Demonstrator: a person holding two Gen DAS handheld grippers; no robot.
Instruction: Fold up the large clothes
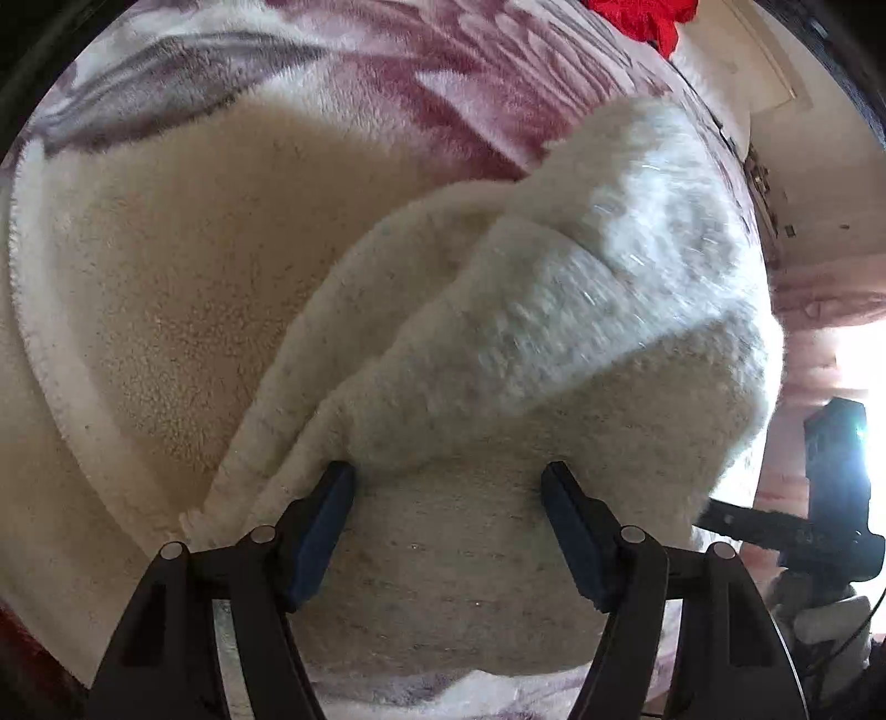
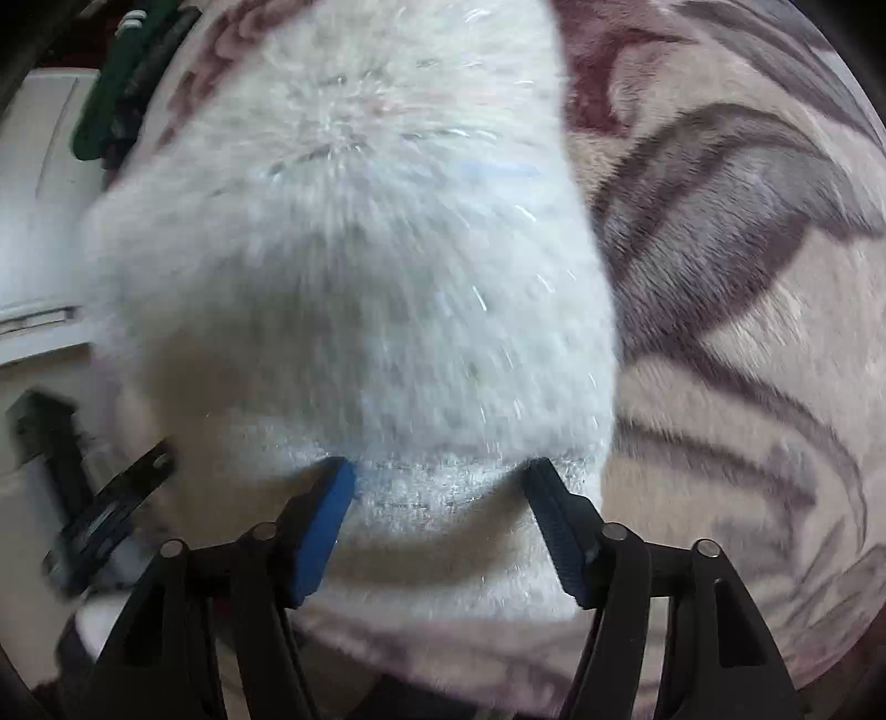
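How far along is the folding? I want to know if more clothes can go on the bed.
Done: the white fleece garment lies doubled over on the patterned blanket. In hand: nothing; left gripper and right gripper stand open. Left: final folds; a red garment waits.

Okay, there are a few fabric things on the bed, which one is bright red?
The red cloth, bunched at the far top edge in the left wrist view. The fluffy white garment under the left gripper is cream, and the floral blanket is only maroon-patterned.
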